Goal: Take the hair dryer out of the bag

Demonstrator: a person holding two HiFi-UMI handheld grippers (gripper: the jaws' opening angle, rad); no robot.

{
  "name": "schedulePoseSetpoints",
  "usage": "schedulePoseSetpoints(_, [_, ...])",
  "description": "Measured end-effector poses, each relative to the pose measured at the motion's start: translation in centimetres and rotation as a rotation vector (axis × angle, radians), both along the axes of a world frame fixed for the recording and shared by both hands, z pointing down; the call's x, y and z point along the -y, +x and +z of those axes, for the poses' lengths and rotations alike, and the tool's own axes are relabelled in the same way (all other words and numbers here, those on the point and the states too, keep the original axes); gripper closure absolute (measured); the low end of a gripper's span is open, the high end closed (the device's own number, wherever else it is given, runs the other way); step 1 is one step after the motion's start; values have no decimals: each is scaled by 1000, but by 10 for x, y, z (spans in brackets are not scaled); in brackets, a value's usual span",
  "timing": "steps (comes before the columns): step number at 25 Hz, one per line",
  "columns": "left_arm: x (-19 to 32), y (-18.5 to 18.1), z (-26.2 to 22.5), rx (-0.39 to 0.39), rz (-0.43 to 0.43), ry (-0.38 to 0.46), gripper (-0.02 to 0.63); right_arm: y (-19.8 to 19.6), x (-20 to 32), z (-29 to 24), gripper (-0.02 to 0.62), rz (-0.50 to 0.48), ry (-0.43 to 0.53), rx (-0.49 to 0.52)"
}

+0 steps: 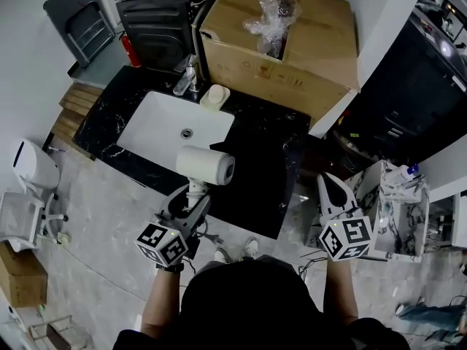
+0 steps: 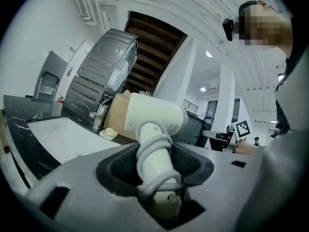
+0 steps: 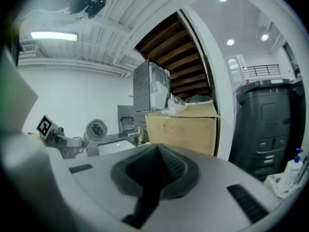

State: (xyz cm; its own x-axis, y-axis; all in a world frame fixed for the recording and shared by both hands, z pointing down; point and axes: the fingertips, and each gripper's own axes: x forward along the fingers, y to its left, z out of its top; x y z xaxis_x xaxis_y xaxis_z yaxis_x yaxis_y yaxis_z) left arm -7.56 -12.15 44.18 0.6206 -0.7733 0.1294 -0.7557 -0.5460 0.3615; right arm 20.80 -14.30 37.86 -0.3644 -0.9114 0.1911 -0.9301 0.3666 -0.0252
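Jaws of the left gripper [image 1: 191, 197] pinch the handle of the white hair dryer [image 1: 206, 165] from both sides. Its cord [image 2: 155, 151] is coiled round the handle between the pads, and the barrel sticks out just past the jaw tips, clear of any bag. Ahead of that gripper: white sink [image 1: 157, 126] set in the black marble counter [image 1: 266, 173], soap dish [image 1: 214, 97] at the sink's far rim, cardboard box [image 1: 292, 57] beyond with clear plastic [image 1: 271, 13] in its open top. Right gripper [image 1: 330, 189] sits well apart to the right of the dryer, off the counter's edge — jaws pressed together, nothing between them.
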Motion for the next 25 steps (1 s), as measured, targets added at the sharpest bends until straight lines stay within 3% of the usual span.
schedulePoseSetpoints(10, [-7, -7, -5, 7, -55, 9, 380, 19, -6, -28, 583, 50, 82, 16])
schedulePoseSetpoints(25, [-4, -16, -21, -14, -91, 35, 380, -7, 3, -37, 583, -22, 126, -36])
